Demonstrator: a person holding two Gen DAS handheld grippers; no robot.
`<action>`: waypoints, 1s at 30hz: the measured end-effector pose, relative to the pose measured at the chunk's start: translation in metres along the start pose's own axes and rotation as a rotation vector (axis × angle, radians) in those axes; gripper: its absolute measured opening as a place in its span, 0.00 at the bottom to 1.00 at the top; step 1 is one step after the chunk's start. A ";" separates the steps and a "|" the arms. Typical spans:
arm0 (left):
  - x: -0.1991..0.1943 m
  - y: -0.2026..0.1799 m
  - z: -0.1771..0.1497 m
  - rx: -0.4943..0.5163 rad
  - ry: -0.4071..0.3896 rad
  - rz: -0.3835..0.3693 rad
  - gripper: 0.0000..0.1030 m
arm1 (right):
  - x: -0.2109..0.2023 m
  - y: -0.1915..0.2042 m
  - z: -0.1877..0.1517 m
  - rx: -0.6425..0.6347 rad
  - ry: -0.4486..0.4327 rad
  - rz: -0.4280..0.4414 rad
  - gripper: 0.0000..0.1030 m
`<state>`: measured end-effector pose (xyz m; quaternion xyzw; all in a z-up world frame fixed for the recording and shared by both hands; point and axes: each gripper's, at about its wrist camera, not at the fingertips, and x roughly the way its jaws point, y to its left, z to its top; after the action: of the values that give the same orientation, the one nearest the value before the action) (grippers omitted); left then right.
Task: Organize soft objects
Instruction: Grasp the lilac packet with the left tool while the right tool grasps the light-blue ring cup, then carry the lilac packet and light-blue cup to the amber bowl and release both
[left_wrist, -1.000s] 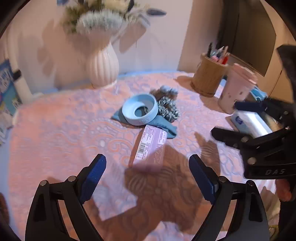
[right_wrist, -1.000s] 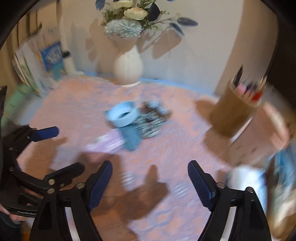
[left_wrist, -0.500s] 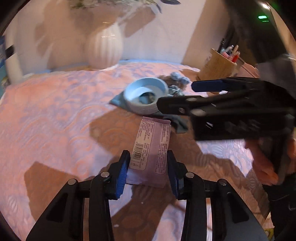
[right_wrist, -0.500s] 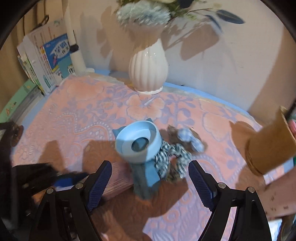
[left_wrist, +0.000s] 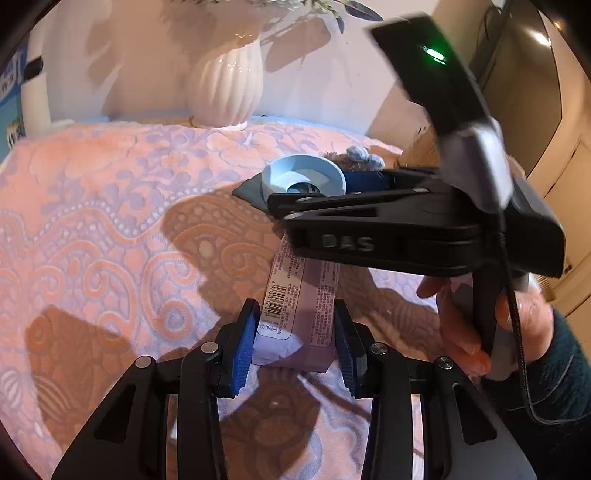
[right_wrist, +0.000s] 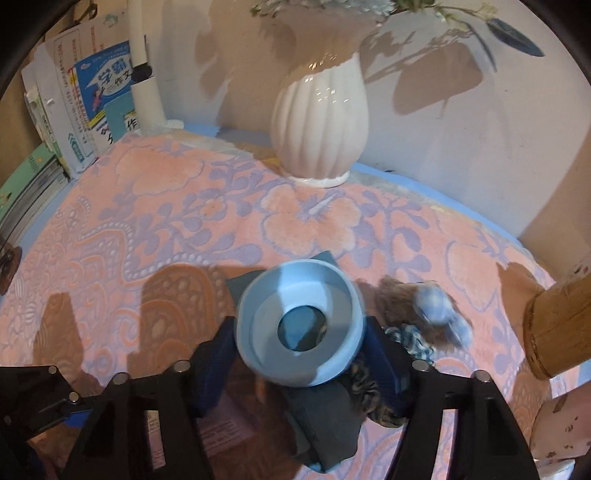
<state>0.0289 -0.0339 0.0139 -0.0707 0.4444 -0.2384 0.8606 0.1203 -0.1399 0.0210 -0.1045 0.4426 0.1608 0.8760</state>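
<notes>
Gripping the near end of the purple packet (left_wrist: 300, 314), the left gripper (left_wrist: 295, 338) is holding it lengthwise, long axis running away toward the blue bowl (right_wrist: 300, 328). The right gripper (right_wrist: 299, 363) is straddling that bowl, jaws apparently closing on its sides over the grey cloth (right_wrist: 325, 428).

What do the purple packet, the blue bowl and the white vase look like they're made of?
The purple packet looks like thin glossy plastic film: printed barcode, crumpled sealed end. The blue bowl seems matte plastic or silicone, with an even dull surface; I can't tell which. The white vase looks like glazed ceramic: ribbed, with sharp bright highlights.
</notes>
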 end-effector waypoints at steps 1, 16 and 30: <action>0.000 0.003 0.000 -0.012 -0.002 -0.015 0.35 | -0.003 -0.004 -0.001 0.017 -0.007 0.015 0.62; 0.001 0.009 0.000 -0.045 0.019 -0.108 0.37 | -0.104 -0.052 -0.105 0.323 -0.084 0.146 0.62; 0.004 -0.007 0.000 0.024 0.014 -0.065 0.67 | -0.089 -0.064 -0.154 0.343 -0.038 0.057 0.80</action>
<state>0.0281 -0.0423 0.0133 -0.0732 0.4452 -0.2720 0.8499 -0.0195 -0.2663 0.0048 0.0624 0.4497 0.1096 0.8842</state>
